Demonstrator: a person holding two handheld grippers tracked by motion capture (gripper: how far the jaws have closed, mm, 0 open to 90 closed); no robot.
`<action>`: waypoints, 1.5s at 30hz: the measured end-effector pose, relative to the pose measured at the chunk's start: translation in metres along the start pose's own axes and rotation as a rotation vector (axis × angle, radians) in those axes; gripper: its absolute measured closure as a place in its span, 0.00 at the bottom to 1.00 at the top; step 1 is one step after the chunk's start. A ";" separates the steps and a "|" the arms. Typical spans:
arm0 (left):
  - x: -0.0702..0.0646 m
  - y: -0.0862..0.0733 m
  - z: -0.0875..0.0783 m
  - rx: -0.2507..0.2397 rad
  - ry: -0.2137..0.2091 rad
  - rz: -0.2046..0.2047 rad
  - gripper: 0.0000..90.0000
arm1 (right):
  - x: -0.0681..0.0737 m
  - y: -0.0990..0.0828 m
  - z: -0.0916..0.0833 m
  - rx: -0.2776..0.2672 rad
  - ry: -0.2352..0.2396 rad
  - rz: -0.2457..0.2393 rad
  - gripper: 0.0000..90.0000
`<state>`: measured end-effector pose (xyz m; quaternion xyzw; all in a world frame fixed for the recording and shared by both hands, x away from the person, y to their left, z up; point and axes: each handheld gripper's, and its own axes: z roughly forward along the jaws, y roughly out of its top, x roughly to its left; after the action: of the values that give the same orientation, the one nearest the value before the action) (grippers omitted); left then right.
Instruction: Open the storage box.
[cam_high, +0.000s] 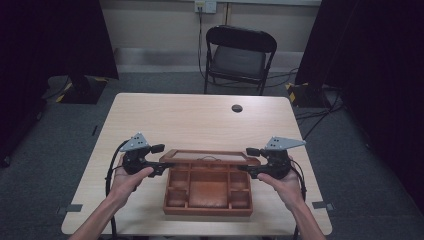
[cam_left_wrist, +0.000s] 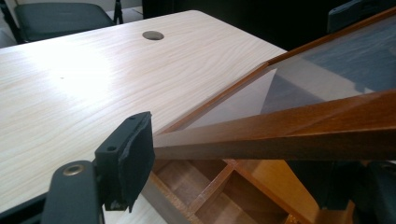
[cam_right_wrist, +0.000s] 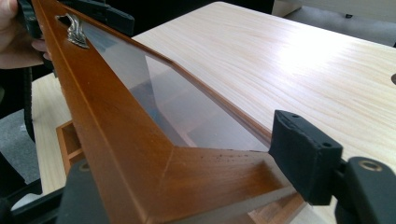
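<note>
A: Wooden glass-paned lid (cam_high: 207, 156) half-raised over compartment box (cam_high: 208, 192) on table (cam_high: 200, 120). Left gripper (cam_high: 162, 166) and right gripper (cam_high: 245, 167) clamp its 2 front corners.

B: Move both sides evenly, or hinges twist.

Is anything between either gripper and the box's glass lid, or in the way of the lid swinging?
Nothing visible. Each gripper, left and right, already has its jaws around a front corner of the raised lid. The box compartments below look empty, and the table behind the hinge is bare.
</note>
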<state>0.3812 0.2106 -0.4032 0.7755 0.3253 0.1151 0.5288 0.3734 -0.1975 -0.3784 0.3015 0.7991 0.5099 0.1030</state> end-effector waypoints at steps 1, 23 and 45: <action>0.000 0.000 0.000 -0.004 -0.003 -0.001 0.29 | 0.000 0.001 0.000 -0.001 0.005 -0.001 0.42; 0.007 0.008 0.013 0.013 -0.040 0.023 0.42 | -0.014 0.008 0.009 -0.015 0.032 0.048 0.43; 0.017 0.014 0.023 -0.025 -0.055 -0.012 0.49 | -0.030 0.012 0.019 -0.021 0.002 0.071 0.45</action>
<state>0.4120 0.2009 -0.4026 0.7696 0.3140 0.0948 0.5478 0.4111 -0.1975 -0.3813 0.3281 0.7826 0.5217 0.0874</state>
